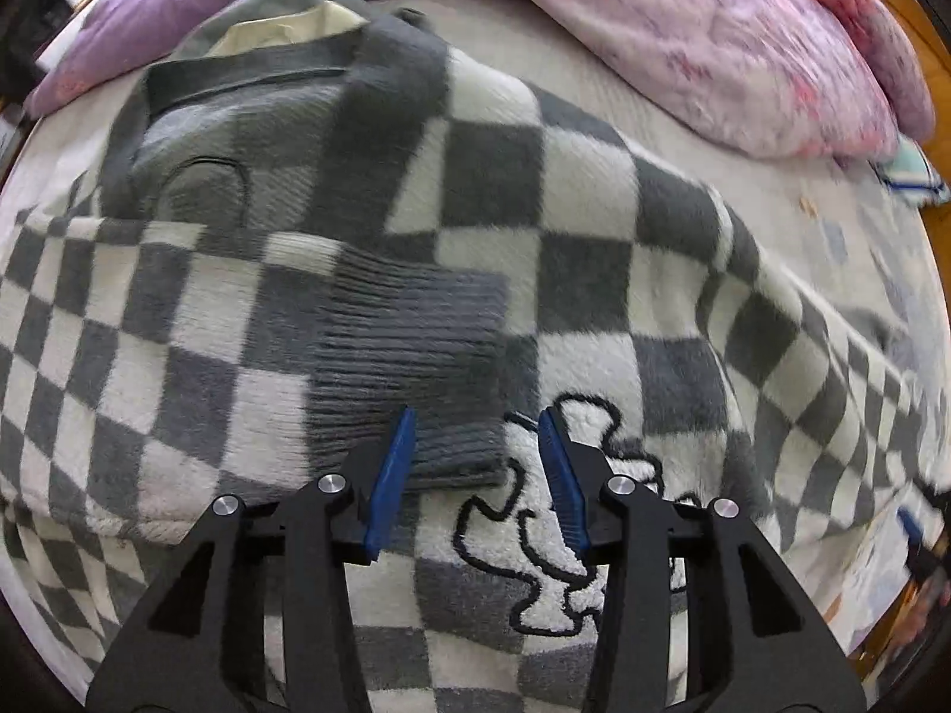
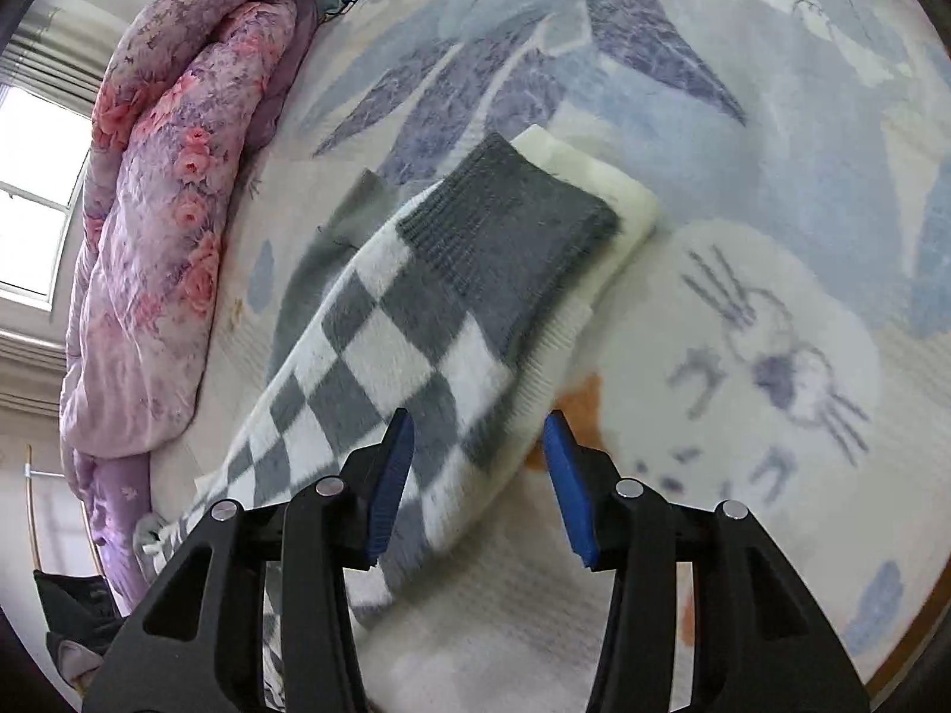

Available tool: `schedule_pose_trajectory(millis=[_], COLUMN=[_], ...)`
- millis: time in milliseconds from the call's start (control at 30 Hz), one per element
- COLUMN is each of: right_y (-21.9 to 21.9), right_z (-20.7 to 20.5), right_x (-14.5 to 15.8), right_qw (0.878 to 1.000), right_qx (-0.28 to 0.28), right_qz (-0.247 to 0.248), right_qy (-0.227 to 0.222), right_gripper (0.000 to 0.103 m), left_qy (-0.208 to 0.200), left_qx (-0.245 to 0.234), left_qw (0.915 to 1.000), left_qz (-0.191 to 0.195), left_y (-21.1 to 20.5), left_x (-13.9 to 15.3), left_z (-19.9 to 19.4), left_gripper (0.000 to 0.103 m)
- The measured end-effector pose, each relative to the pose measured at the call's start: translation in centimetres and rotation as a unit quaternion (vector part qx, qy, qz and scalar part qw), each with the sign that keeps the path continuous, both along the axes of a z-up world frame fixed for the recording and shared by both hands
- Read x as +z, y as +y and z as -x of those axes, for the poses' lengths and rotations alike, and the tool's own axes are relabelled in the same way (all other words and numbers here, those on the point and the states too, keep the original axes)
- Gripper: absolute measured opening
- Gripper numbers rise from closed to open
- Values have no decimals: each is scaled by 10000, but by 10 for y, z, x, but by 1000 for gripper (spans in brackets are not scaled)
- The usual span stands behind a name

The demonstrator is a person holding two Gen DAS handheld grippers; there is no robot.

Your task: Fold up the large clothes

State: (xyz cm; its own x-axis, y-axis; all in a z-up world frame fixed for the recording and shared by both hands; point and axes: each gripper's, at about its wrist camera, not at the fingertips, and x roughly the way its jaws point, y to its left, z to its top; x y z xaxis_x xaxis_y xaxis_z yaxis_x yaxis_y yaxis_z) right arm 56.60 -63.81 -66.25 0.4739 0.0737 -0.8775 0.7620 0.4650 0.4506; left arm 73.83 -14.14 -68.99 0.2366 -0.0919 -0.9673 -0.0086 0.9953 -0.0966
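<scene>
A fleecy grey-and-white checkered jacket (image 1: 570, 220) lies spread on the bed, collar at the far end. One sleeve is folded across its body, and the ribbed grey cuff (image 1: 410, 350) ends just under my left gripper (image 1: 478, 425). That gripper points down with its blue pads apart; nothing is between them. In the right wrist view the other sleeve (image 2: 386, 368) runs over the sheet, ending in a ribbed grey cuff (image 2: 511, 232). My right gripper (image 2: 478, 428) hangs over the sleeve's near edge, jaws apart and not pressing the cloth.
A rolled pink-and-purple floral quilt (image 2: 166, 226) lies along the bed's edge, and also the quilt (image 1: 713, 41) behind the jacket. The pale sheet (image 2: 743, 309) has blue leaves and a cat print. A window shows at left in the right wrist view.
</scene>
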Motion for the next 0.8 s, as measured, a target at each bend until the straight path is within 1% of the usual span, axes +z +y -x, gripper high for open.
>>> schedule_pose_trajectory(millis=[33, 67, 133, 167, 200, 233, 267, 300, 367, 400, 433, 467, 533, 600, 700, 733, 800], right_y=[1, -1, -1, -1, -2, -3, -2, -2, -3, -4, -5, -6, -8, -5, 1, 3, 7], right_z=[-3, -8, -15, -20, -24, -27, -30, -33, -34, -34, -35, -35, -35, -37, -43, -44, -41], right_x=[0, -1, -6, -10, -13, -15, -17, -18, -24, -28, -32, -36, -39, -39, -37, -35, -26], right_qw=[10000, 10000, 9999, 10000, 10000, 10000, 10000, 9997, 9994, 9992, 9988, 9987, 9989, 9983, 9962, 9955, 9955], right_qx=[-22, -25, -58, -64, -72, -58, -10, 43, 81, 78, 80, 70, -11, -3, 92, 118, 108], right_qz=[-4, 9, -1, -17, -27, -17, 54, 144, 158, 157, 144, 100, 44, 136, 371, 461, 641], right_qy=[-37, -66, -100, -53, -50, -55, 48, 170, 306, 351, 460, 489, 460, 561, 788, 814, 684], right_gripper=[43, 43, 44, 44, 41, 32, 28, 21, 17, 16, 14, 15, 16, 16, 14, 9, 7], left_qy=[35, 66, 21, -27, -79, -165, -239, -288, -339, -377, -398, -430, -446, -482, -516, -514, -515], left_qx=[-28, -35, -25, -23, -12, 25, 63, 122, 273, 407, 515, 630, 907, 1052, 1209, 1266, 1315], left_qw=[10000, 9998, 9991, 9984, 9976, 9965, 9956, 9938, 9894, 9879, 9873, 9862, 9832, 9809, 9816, 9819, 9821], left_qz=[77, 201, 421, 559, 684, 819, 909, 1063, 1385, 1450, 1449, 1471, 1518, 1562, 1388, 1309, 1242], left_y=[-2, -2, 2, 4, 7, 11, 16, 26, 45, 59, 68, 80, 107, 128, 166, 177, 196], left_x=[-2, -4, 0, 3, 6, 11, 16, 21, 31, 36, 41, 44, 49, 53, 59, 60, 61], left_z=[2, 4, 8, 8, 9, 10, 10, 11, 10, 11, 10, 12, 20, 27, 41, 46, 53], left_gripper=[46, 49, 51, 59, 63, 67, 68, 68, 68, 68, 68, 68, 68, 68, 68, 68, 68])
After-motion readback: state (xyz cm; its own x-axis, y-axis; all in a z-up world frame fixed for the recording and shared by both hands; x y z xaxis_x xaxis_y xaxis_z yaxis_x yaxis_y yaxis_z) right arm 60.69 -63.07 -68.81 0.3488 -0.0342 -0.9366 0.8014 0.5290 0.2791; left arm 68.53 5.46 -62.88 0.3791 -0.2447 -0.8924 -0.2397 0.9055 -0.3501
